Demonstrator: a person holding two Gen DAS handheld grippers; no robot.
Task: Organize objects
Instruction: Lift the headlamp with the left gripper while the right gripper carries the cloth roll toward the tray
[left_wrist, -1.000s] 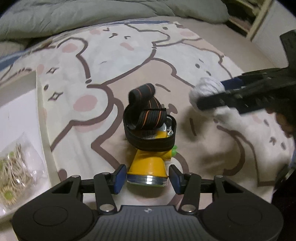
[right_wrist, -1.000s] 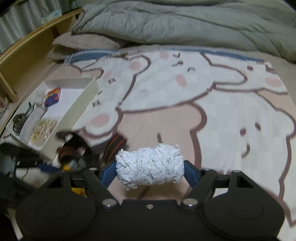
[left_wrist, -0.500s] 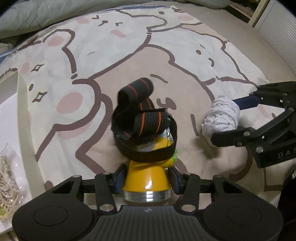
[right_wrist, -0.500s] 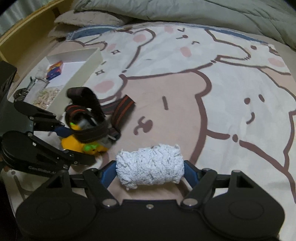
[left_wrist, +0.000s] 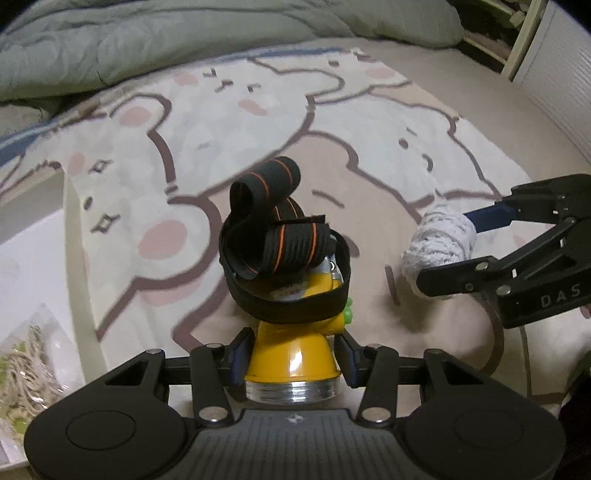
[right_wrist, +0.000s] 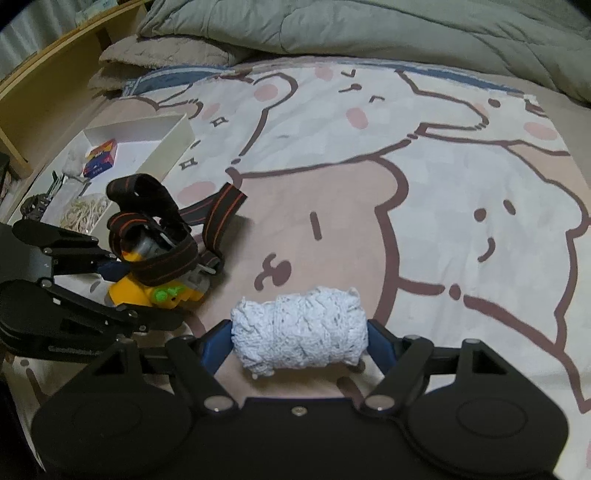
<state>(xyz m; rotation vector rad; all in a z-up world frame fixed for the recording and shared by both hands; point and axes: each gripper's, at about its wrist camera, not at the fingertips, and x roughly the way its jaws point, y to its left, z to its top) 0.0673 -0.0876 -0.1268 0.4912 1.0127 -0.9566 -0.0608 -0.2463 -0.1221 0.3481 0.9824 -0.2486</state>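
With both grippers loaded, we judge the sorting about midway: our left gripper (left_wrist: 293, 356) is clamped on the yellow headlamp (left_wrist: 291, 354), its black-and-orange elastic strap (left_wrist: 280, 243) piled loosely on top, and our right gripper (right_wrist: 300, 338) is clenched around the white ball of yarn (right_wrist: 299, 332). Both things are at the near edge of the cartoon-bear blanket (right_wrist: 424, 155), with the yarn to the right of the lamp. The white tray (right_wrist: 173, 142) lies to the left beyond the lamp and already holds a small colourful box (right_wrist: 100, 156), a bag of rubber bands (right_wrist: 85, 208) and some metal clips (right_wrist: 35, 201), so what is left, we think, is carrying these two over and dropping them in. The trailing strap end (right_wrist: 221, 214) on the blanket could snag, and the tray's near wall stands between lamp and floor of the tray. A grey duvet (right_wrist: 369, 26) lies bunched at the far end, well clear.
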